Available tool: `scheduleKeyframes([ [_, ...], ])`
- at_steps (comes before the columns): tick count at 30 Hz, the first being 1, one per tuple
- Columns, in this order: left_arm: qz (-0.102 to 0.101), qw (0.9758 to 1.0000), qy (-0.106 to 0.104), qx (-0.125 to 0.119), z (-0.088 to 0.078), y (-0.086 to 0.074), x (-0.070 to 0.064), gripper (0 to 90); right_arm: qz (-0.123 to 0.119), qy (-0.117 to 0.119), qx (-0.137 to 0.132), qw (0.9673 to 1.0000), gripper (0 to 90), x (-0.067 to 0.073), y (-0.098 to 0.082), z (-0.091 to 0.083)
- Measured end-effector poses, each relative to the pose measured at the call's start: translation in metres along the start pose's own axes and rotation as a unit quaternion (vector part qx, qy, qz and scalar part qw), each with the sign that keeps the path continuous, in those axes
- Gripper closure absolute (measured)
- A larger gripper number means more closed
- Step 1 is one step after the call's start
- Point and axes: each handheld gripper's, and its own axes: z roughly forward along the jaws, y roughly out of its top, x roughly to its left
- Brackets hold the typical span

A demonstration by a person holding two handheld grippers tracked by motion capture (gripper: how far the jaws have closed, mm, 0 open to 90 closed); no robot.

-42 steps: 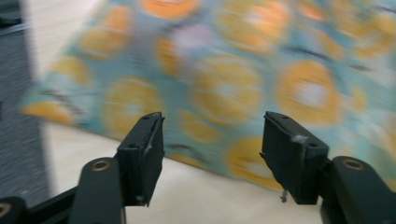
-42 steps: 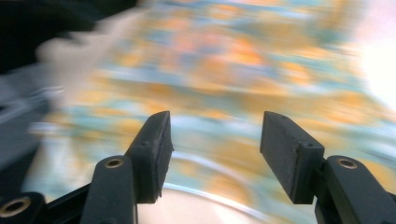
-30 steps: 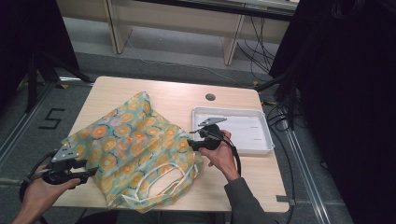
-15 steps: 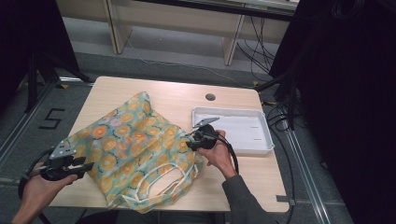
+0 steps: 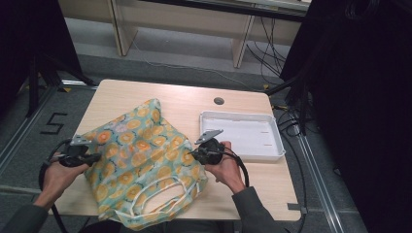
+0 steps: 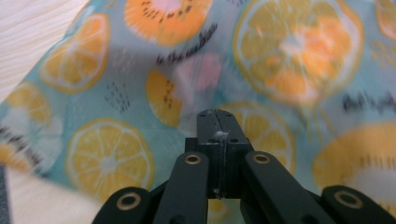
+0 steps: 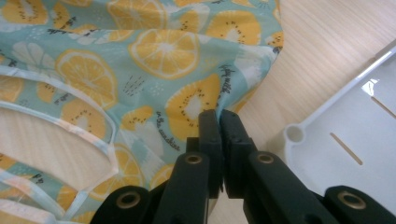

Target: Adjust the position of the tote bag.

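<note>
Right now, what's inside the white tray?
Nothing that I can see: the tray shows a bare white floor with a few thin slots. Its near-left corner is hidden behind the right gripper.

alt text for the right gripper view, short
The right tool has its black jaws closed at the edge of a teal bag printed with orange slices, lying on a light wood table. The bag's white handles loop at left; a white tray sits at right.

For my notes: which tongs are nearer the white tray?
The right tongs, at the bag's edge beside the tray; the left tongs are across the bag.
</note>
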Motion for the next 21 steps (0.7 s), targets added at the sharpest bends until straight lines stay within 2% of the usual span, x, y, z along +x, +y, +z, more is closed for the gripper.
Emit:
scheduleKeyframes([
  [1,0.000,1.0000,0.000,0.000,0.000,0.000,0.000,89.2,0.002,0.001,-0.009,1.0000,89.2,0.003,-0.001,0.000],
  [2,0.001,1.0000,0.004,-0.003,0.010,0.007,0.000,89.2,-0.004,0.007,-0.004,1.0000,89.3,0.004,-0.002,-0.002],
  [3,-0.008,0.9999,0.006,-0.005,0.014,0.011,-0.001,89.1,0.007,0.015,-0.009,0.9998,89.2,0.006,-0.003,-0.001],
  [4,-0.008,0.9999,0.001,-0.006,0.019,0.015,-0.001,89.1,0.006,0.021,-0.007,0.9997,89.3,0.006,-0.004,-0.001],
  [5,-0.008,0.9999,0.001,-0.006,0.019,0.015,-0.001,89.1,0.019,0.028,-0.008,0.9994,89.2,0.009,-0.005,-0.001],
  [6,-0.015,0.9999,-0.003,-0.007,0.027,0.024,-0.002,88.9,0.023,0.035,-0.013,0.9990,89.2,0.011,-0.006,0.002],
  [7,-0.015,0.9999,-0.003,-0.007,0.027,0.024,-0.002,88.9,0.023,0.035,-0.013,0.9990,89.2,0.011,-0.006,0.002],
  [8,-0.014,0.9999,0.003,-0.006,0.035,0.033,-0.001,88.8,0.023,0.051,-0.010,0.9984,89.2,0.018,-0.006,0.005],
  [9,-0.019,0.9998,0.004,-0.004,0.039,0.038,-0.001,88.8,0.011,0.052,-0.010,0.9985,89.2,0.020,-0.005,0.005],
  [10,-0.023,0.9997,0.002,-0.002,0.042,0.042,0.000,88.8,0.012,0.058,-0.013,0.9982,89.2,0.024,-0.005,0.007],
  [11,-0.023,0.9997,0.002,-0.002,0.042,0.042,0.000,88.8,0.024,0.058,0.002,0.9980,89.2,0.029,-0.004,0.006],
  [12,-0.030,0.9995,-0.001,-0.006,0.048,0.050,0.000,88.7,0.021,0.063,0.003,0.9978,89.2,0.033,-0.004,0.006],
  [13,-0.024,0.9997,-0.001,-0.002,0.049,0.054,0.001,88.8,0.005,0.065,-0.012,0.9978,89.2,0.033,-0.004,0.008],
  [14,-0.023,0.9997,0.000,-0.003,0.051,0.058,0.001,88.8,0.001,0.069,-0.014,0.9975,89.1,0.034,-0.004,0.009],
  [15,-0.023,0.9997,0.000,-0.003,0.051,0.058,0.001,88.8,0.001,0.071,-0.005,0.9974,89.1,0.037,-0.004,0.008],
  [16,-0.017,0.9999,0.000,-0.003,0.053,0.066,0.001,88.8,-0.002,0.070,-0.004,0.9975,88.9,0.038,-0.005,0.009],
  [18,-0.011,0.9999,0.002,-0.001,0.056,0.073,0.001,88.7,0.009,0.080,-0.008,0.9967,88.6,0.041,-0.007,0.012],
  [19,-0.004,1.0000,0.002,0.002,0.058,0.076,0.000,88.7,0.005,0.078,-0.006,0.9970,88.5,0.041,-0.007,0.013],
  [21,-0.002,1.0000,0.002,0.005,0.061,0.079,-0.001,88.5,0.001,0.079,-0.005,0.9969,88.2,0.040,-0.008,0.014],
])
